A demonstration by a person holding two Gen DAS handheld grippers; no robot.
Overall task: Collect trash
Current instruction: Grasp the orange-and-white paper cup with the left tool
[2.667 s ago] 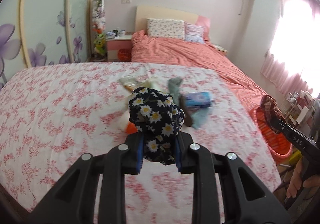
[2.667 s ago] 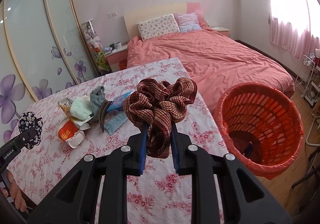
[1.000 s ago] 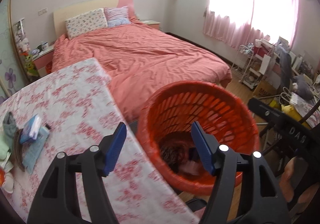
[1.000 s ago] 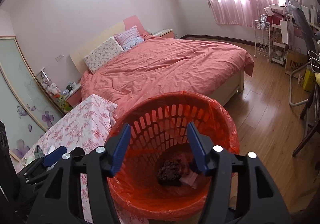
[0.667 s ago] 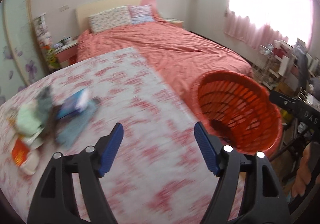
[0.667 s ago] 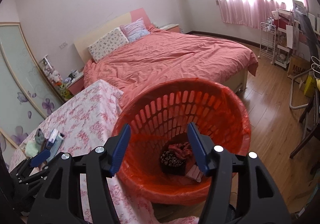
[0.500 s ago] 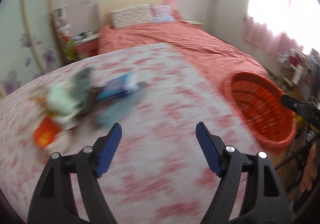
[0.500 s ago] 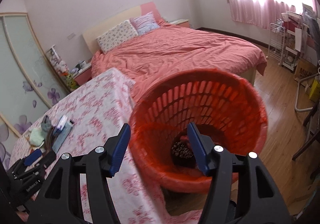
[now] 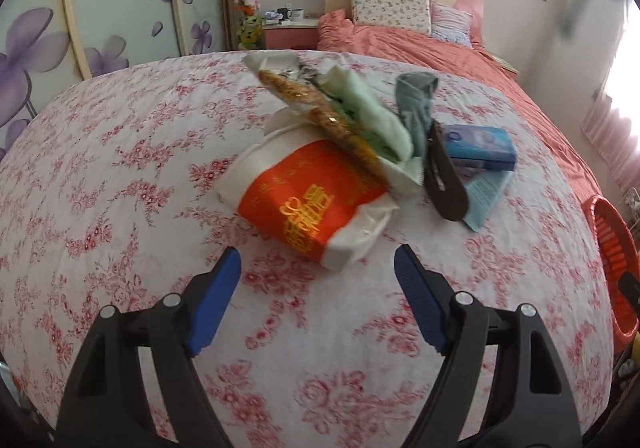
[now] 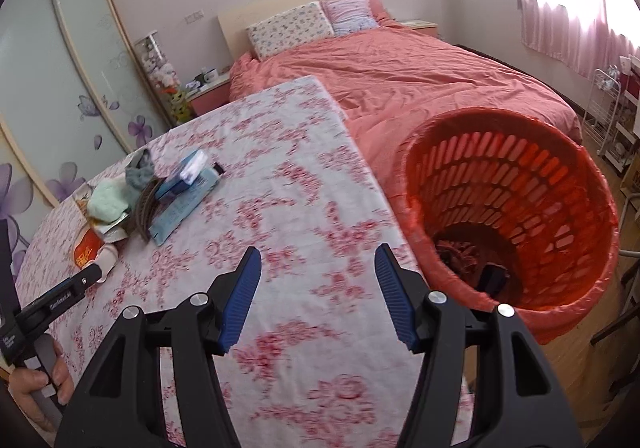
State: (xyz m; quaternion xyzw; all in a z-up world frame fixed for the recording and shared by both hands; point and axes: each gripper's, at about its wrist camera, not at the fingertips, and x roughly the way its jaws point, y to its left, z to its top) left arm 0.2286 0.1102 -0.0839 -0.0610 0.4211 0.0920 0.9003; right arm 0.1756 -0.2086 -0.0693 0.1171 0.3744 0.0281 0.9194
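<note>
Right now the left gripper (image 9: 318, 290), at the bottom centre of the left wrist view, stands with its blue-padded jaws wide apart and nothing between them; they have just been opening further. Just beyond its tips, toward the middle of the frame, lies the crumpled red-and-white paper cup with gold lettering (image 9: 310, 204) on the pink floral tablecloth (image 9: 120, 176), its long axis running from upper left to lower right, so the jaws as they stand straddle it slantwise rather than squarely. Behind the cup, touching it, the rest of the heap fans out: a long orange snack wrapper (image 9: 320, 112), a pale green cloth (image 9: 374, 116), a grey-green sock (image 9: 416, 104), a dark brown hair clip (image 9: 442, 180), then a blue tissue pack (image 9: 478, 146) on a light blue leaflet (image 9: 486, 196) at centre right. In the right wrist view the right gripper (image 10: 318, 292) is also spread and empty, over bare cloth, with the heap well apart at the left edge of the frame and the orange slatted plastic basket (image 10: 516, 184) near on its right, dark fabric items already at the bottom. By my reading the left hand is the nearer to the remaining trash, and the cup is its likely next pick; a slight roll of the wrist would set the pads across the cup's short side.
</note>
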